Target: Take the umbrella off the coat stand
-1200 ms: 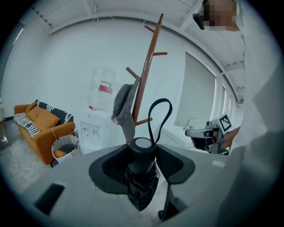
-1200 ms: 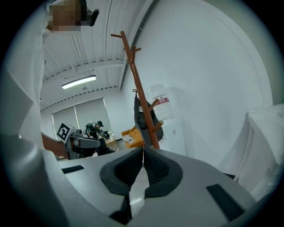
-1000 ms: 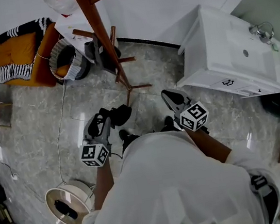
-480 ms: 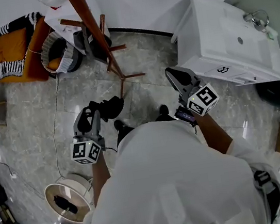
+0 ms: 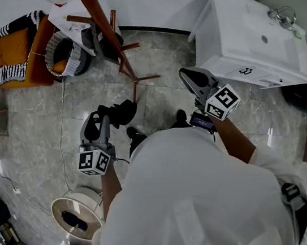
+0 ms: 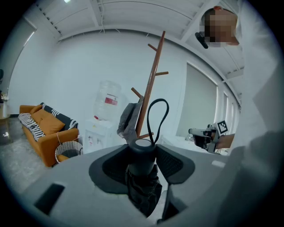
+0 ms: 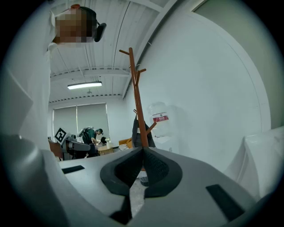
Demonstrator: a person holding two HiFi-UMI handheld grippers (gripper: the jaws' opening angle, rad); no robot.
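My left gripper (image 5: 98, 120) is shut on a black folded umbrella (image 5: 120, 113), held over the floor a short way in front of the brown wooden coat stand (image 5: 106, 30). In the left gripper view the umbrella (image 6: 142, 188) sits between the pads, its cap up and its strap loop (image 6: 158, 116) standing above it. The coat stand (image 6: 151, 88) rises behind it with a grey garment (image 6: 129, 119) on a peg. My right gripper (image 5: 185, 75) is shut with nothing in it, to the right of the umbrella. It faces the coat stand (image 7: 138, 111).
An orange sofa (image 5: 13, 54) and a wicker basket (image 5: 63, 55) stand at the far left by the wall. A white sink cabinet (image 5: 243, 37) fills the right. A cable reel (image 5: 72, 212) lies on the floor at the near left. A water dispenser (image 6: 107, 101) stands behind the coat stand.
My right gripper has risen and moved a little to the right. The left gripper has kept its hold on the umbrella and has hardly moved.
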